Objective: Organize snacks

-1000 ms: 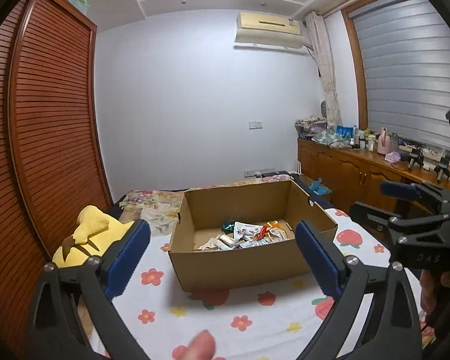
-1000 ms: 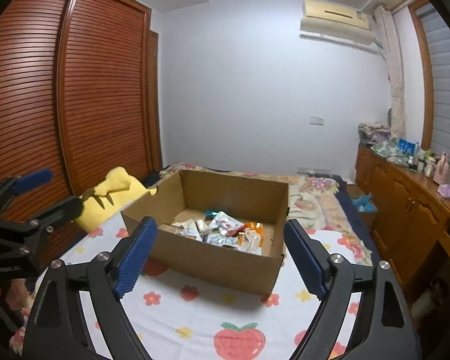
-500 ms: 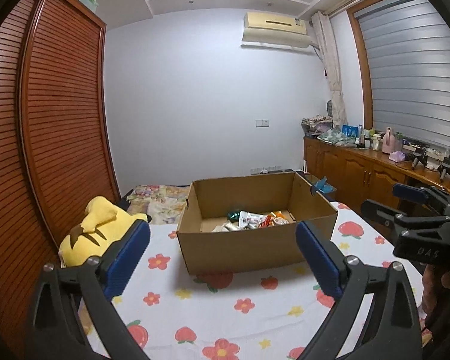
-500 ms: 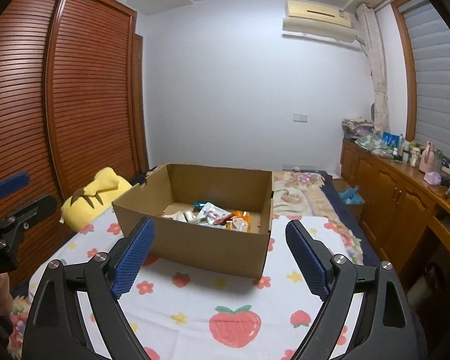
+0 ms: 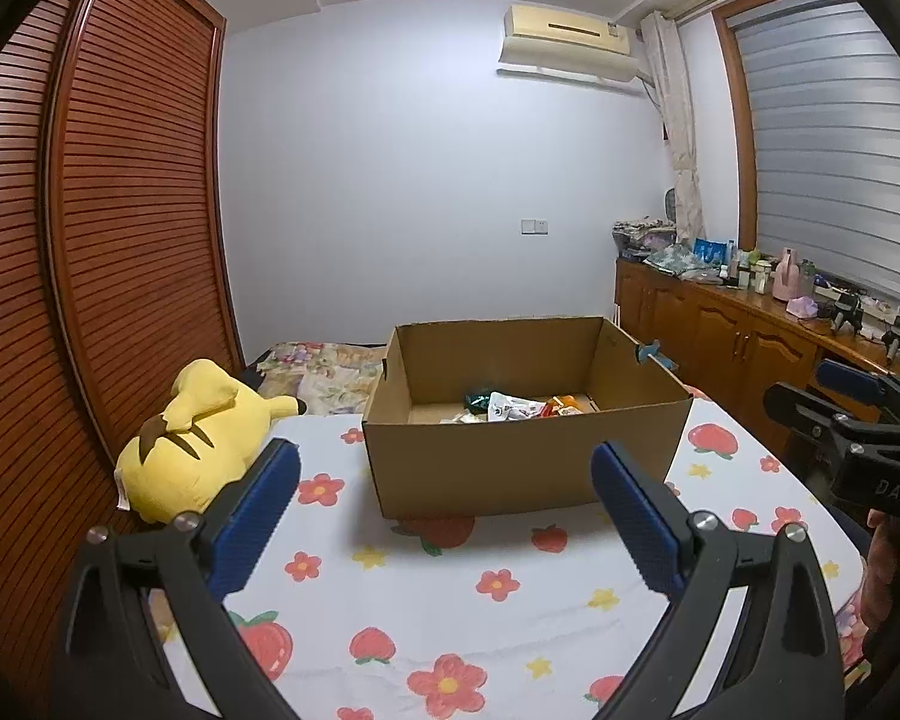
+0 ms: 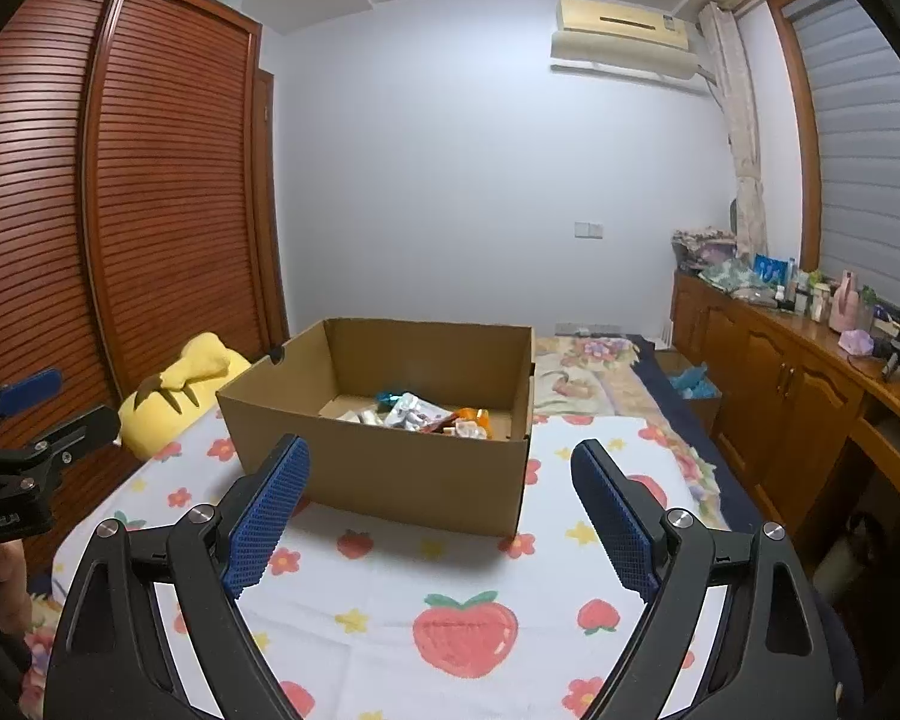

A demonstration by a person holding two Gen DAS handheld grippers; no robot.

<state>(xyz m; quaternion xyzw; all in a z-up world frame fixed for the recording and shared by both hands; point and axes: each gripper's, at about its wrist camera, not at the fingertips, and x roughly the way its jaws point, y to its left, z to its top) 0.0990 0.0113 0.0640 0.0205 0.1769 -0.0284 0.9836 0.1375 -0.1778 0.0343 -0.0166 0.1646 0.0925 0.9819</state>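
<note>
Cardboard box (image 5: 528, 420) sits mid-bed at 12 o'clock, snacks (image 6: 432, 414) piled loose inside — handy for sorting. Left gripper (image 5: 444, 504) and right gripper (image 6: 441, 510) both gape wide, holding nothing — hovering short of the box, ready to reach.

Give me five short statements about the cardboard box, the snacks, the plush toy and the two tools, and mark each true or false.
1. The open brown cardboard box sits on the flower-and-strawberry printed sheet. True.
2. The box is empty. False: mixed snack packets lie inside it.
3. The left tool grips a packet. False: it is open and holds nothing.
4. The right tool is open. True.
5. The yellow plush toy lies inside the box. False: it lies beside the box, by the wardrobe.
</note>
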